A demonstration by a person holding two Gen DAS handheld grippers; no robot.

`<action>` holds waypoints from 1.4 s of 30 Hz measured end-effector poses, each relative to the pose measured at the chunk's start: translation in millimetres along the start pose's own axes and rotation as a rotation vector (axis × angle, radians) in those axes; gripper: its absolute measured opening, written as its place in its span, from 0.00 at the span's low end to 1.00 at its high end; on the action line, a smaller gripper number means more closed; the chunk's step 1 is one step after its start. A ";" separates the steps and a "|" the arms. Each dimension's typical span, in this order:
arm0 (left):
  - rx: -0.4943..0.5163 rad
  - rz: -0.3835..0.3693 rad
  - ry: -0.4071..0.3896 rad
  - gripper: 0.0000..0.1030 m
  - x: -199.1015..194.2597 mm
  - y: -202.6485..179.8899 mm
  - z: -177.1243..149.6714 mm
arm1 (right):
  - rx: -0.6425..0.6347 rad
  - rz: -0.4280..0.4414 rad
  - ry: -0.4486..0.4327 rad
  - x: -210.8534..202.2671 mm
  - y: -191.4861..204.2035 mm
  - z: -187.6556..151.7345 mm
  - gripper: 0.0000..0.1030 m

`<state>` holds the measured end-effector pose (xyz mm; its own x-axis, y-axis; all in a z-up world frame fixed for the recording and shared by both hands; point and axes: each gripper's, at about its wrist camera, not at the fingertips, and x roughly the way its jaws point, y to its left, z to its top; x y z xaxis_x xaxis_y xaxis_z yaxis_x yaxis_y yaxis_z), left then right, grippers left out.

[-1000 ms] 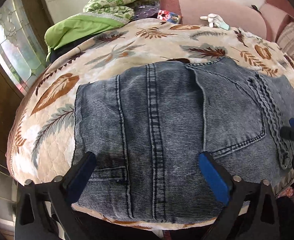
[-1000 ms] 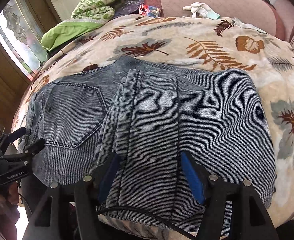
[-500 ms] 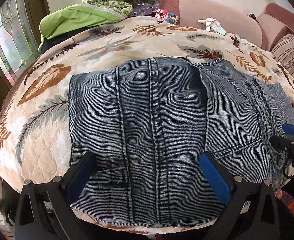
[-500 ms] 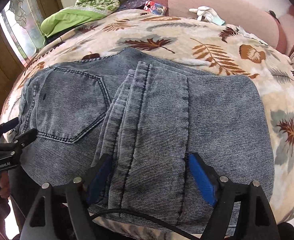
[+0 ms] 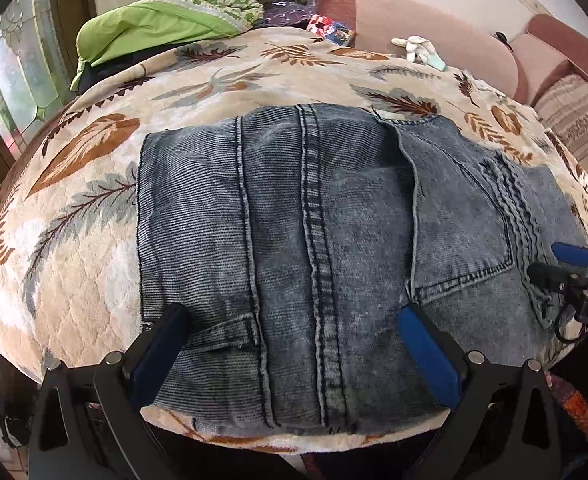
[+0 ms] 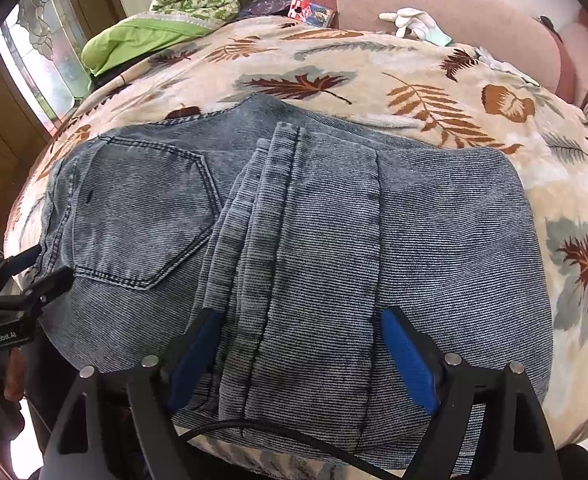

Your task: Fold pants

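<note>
- Pants [image 5: 313, 240]: folded denim, flat on leaf-print blanket [image 5: 94, 208]; long axis runs side to side, back pocket toward left hand-held gripper's side.
- Left hand-held gripper [image 5: 294, 344]: wide, apparently above the cloth.
- Right hand-held gripper [image 6: 301, 344]: wide, jaws just opening, straddling the folded leg band.

Bright window [image 6: 34, 44] daylight, sharp focus (edges heavily fisheye-warped).
</note>
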<state>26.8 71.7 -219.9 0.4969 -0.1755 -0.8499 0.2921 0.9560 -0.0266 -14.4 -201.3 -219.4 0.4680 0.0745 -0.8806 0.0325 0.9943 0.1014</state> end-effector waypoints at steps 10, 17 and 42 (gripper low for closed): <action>-0.101 0.037 -0.035 1.00 -33.0 29.5 -9.8 | -0.073 0.061 -0.100 -7.9 -0.2 -18.6 0.89; -0.335 0.111 -0.022 1.00 -50.0 71.8 -8.9 | -0.093 0.095 -0.146 -11.9 -2.6 -24.9 0.90; -0.058 0.135 0.012 1.00 18.7 -72.4 35.5 | 0.155 -0.026 -0.310 -37.8 -79.9 -26.6 0.89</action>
<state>44.0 -9.1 -215.2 0.5186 -0.0421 -0.8540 0.1758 0.9827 0.0583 -58.2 -281.5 -206.5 0.7103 -0.0012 -0.7039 0.1705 0.9705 0.1704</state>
